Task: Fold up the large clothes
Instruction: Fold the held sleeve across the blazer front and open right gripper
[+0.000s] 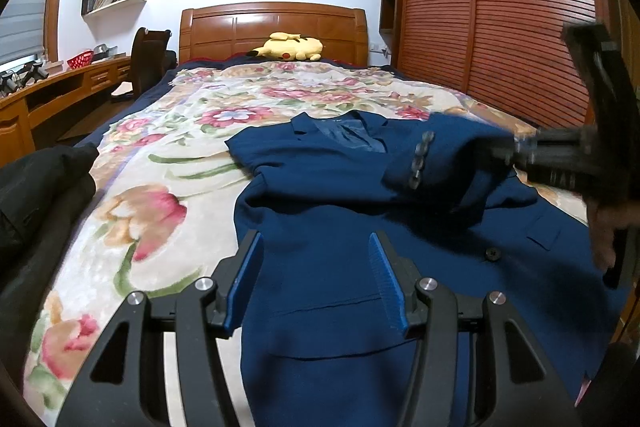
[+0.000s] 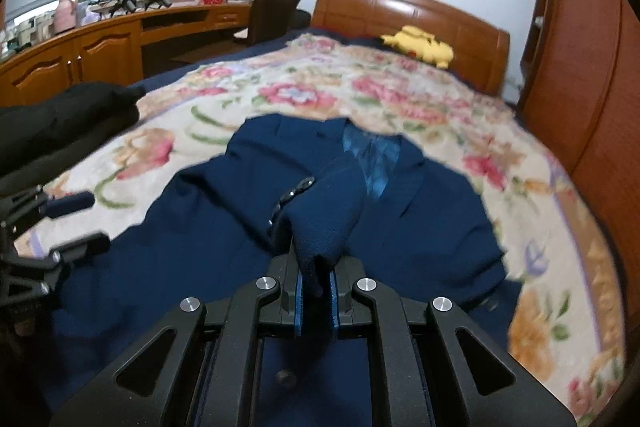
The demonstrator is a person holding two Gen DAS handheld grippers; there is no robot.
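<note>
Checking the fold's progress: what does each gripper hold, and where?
Right gripper pinches the blue jacket by its sleeve cuff. Left gripper is open, holding nothing.

Black gripper (image 1: 316, 279) frames, blue ribbed pads (image 1: 386, 283), silver screws (image 1: 204, 283)

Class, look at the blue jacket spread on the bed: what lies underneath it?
The blue jacket lies on a floral blanket, visible all round it. The blanket beneath the jacket is covered, so anything there cannot be seen.
</note>
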